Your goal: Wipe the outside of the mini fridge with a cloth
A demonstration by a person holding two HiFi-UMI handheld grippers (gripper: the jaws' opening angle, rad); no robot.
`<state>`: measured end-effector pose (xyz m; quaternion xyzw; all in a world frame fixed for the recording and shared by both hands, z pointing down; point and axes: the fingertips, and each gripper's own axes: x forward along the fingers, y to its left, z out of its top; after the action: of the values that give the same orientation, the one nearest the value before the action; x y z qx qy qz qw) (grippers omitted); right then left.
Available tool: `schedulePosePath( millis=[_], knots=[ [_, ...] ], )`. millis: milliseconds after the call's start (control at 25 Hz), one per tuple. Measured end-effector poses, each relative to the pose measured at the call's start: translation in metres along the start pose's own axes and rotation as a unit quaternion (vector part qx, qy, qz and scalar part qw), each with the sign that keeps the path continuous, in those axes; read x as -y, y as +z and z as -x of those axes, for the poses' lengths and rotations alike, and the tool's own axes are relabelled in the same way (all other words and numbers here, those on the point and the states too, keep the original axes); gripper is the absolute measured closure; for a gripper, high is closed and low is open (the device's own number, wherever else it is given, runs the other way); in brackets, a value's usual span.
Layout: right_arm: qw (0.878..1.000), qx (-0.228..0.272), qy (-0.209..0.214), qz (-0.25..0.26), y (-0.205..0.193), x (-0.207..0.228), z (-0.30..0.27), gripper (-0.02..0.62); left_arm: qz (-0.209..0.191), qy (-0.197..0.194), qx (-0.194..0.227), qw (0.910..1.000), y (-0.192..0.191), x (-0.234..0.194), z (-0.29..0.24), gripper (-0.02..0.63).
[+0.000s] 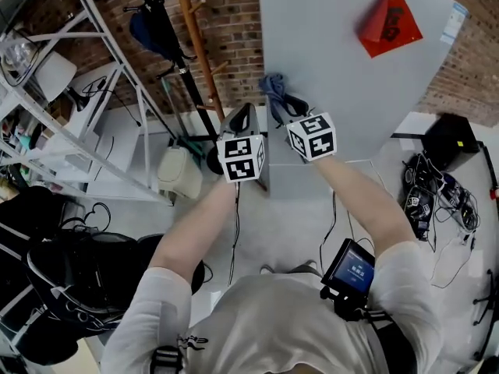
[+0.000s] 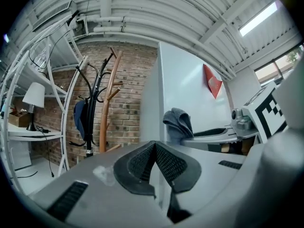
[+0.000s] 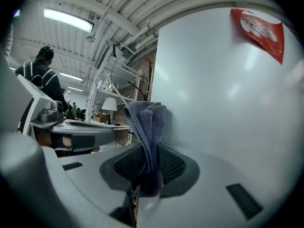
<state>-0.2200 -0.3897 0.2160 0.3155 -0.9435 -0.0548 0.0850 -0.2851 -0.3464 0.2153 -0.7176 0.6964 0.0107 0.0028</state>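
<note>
The mini fridge [image 1: 343, 61] is a pale grey box with a red triangular sticker [image 1: 387, 20]; it also fills the right gripper view as the fridge door [image 3: 228, 89]. My right gripper [image 3: 149, 167] is shut on a folded blue-grey cloth [image 3: 147, 122], and the cloth [image 1: 279, 93] rests against the fridge's left edge. My left gripper [image 2: 154, 167] is shut with nothing between its pads, just left of the fridge's corner [image 2: 159, 103]. In the left gripper view the cloth [image 2: 178, 122] and the right gripper [image 2: 247, 127] show to the right.
A wooden coat stand [image 1: 195, 37] and a black one [image 1: 156, 22] stand before a brick wall [image 1: 234, 22] left of the fridge. White metal shelving [image 1: 70, 92] is at far left. Cables and a black box [image 1: 444, 178] lie on the floor at right. A person [image 3: 40, 75] stands far off.
</note>
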Motion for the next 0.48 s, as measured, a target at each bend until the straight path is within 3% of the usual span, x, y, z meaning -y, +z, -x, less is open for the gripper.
schedulePosePath(
  millis=[480],
  knots=[
    [1.000,-0.007,-0.026,0.009,-0.019,0.082,0.067,0.508,0.013,-0.024,0.001,0.9996,-0.002,0.088,-0.033,0.603]
  ],
)
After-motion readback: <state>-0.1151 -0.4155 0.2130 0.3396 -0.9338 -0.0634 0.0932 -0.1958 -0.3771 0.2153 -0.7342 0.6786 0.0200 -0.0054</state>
